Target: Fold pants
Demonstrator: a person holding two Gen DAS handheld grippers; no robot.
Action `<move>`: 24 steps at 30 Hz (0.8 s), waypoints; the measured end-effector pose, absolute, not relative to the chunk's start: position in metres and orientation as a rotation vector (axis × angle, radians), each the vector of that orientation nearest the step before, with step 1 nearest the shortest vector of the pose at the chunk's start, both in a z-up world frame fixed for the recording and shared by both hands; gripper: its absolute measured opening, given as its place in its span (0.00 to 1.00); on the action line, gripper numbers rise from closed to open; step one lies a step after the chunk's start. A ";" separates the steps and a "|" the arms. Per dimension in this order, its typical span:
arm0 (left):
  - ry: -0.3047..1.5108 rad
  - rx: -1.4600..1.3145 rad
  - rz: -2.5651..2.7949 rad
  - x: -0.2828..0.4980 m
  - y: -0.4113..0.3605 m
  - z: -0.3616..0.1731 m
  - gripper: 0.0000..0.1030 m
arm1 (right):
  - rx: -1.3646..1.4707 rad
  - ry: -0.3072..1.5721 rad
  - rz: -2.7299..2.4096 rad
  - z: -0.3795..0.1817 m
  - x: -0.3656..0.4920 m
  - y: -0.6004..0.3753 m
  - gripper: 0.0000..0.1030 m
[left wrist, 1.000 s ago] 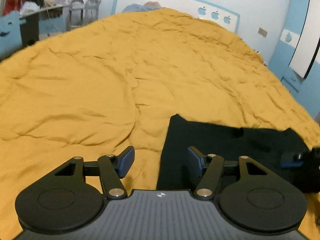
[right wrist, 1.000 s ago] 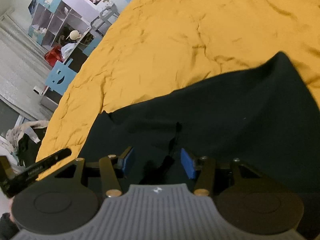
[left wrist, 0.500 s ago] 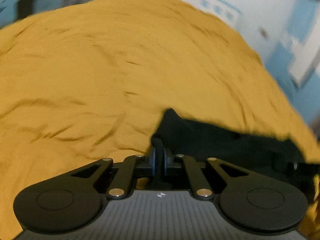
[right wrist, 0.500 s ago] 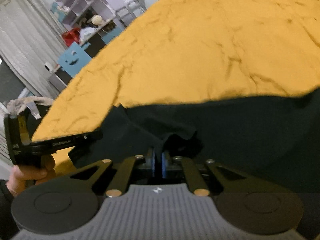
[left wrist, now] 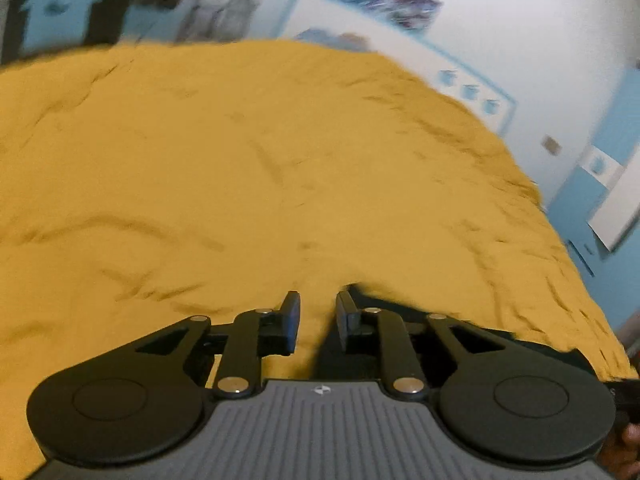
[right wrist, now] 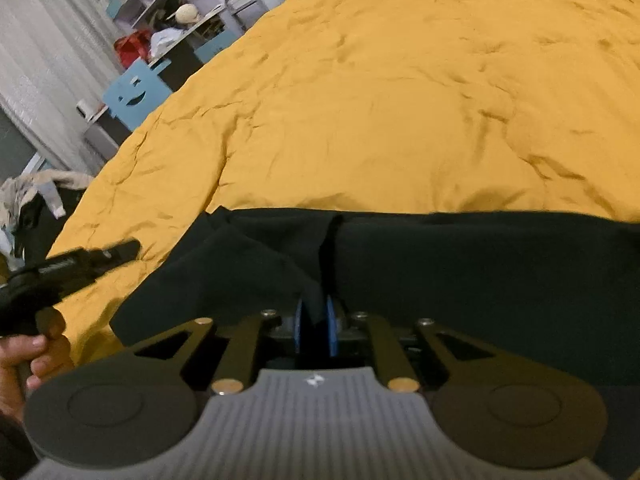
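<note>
Pants: black pants (right wrist: 460,272) are lying on the yellow bedspread (right wrist: 380,100), bunched along my near side; in the left view only a dark strip (left wrist: 472,340) is showing under and beside my fingers.
Right gripper: my right gripper (right wrist: 315,326) is pinching a raised fold of the pants, blue pads (right wrist: 331,326) nearly together with cloth between them.
Left gripper: my left gripper (left wrist: 318,320) is standing narrowly apart, gripping nothing; bedspread is showing in the gap, and the pants edge is lying just beside the right-hand finger.
Left gripper, from the right view: it (right wrist: 76,266) is hovering over the bedspread, just off the pants' left corner.
Step in hand: I am judging this to be a fold being carried by the right side alone.
How to do it well: I am advising a matching grip on the left corner before lifting, so that both edges are travelling level.
Risk: a one-sided pull is likely dragging the cloth skew and wrinkling the layers.
Unclear: the left view is blurring, so I cannot tell whether waistband or hem is in hand.
</note>
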State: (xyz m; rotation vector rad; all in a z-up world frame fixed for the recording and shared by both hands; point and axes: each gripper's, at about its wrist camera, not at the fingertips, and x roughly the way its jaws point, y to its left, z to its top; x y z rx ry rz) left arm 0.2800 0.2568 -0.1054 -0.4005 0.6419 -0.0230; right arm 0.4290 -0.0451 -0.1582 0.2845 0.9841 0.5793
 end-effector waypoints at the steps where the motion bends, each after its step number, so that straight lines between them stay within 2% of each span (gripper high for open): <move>1: 0.641 -0.382 -0.058 0.280 0.248 -0.100 0.24 | 0.287 0.967 0.570 -0.155 0.425 -0.053 0.22; 3: 0.652 -0.324 -0.116 0.279 0.225 -0.096 0.30 | 0.304 0.920 0.549 -0.148 0.413 -0.075 0.32; 5: 0.671 -0.258 -0.176 0.279 0.198 -0.098 0.30 | 0.297 0.873 0.489 -0.139 0.399 -0.106 0.40; 11: 0.714 -0.142 -0.313 0.282 0.132 -0.123 0.31 | 0.336 0.802 0.282 -0.126 0.351 -0.203 0.46; 15: 0.893 -0.041 -0.228 0.314 0.111 -0.158 0.29 | 0.437 0.820 0.231 -0.136 0.335 -0.246 0.58; 19: 0.842 -0.052 -0.193 0.306 0.107 -0.138 0.30 | 0.621 0.863 0.278 -0.159 0.332 -0.269 0.58; 23: 0.721 -0.108 -0.266 0.281 0.095 -0.112 0.40 | 0.724 0.885 0.328 -0.180 0.336 -0.268 0.57; 24: 0.707 -0.103 -0.284 0.277 0.090 -0.109 0.43 | 0.721 0.890 0.329 -0.184 0.336 -0.264 0.45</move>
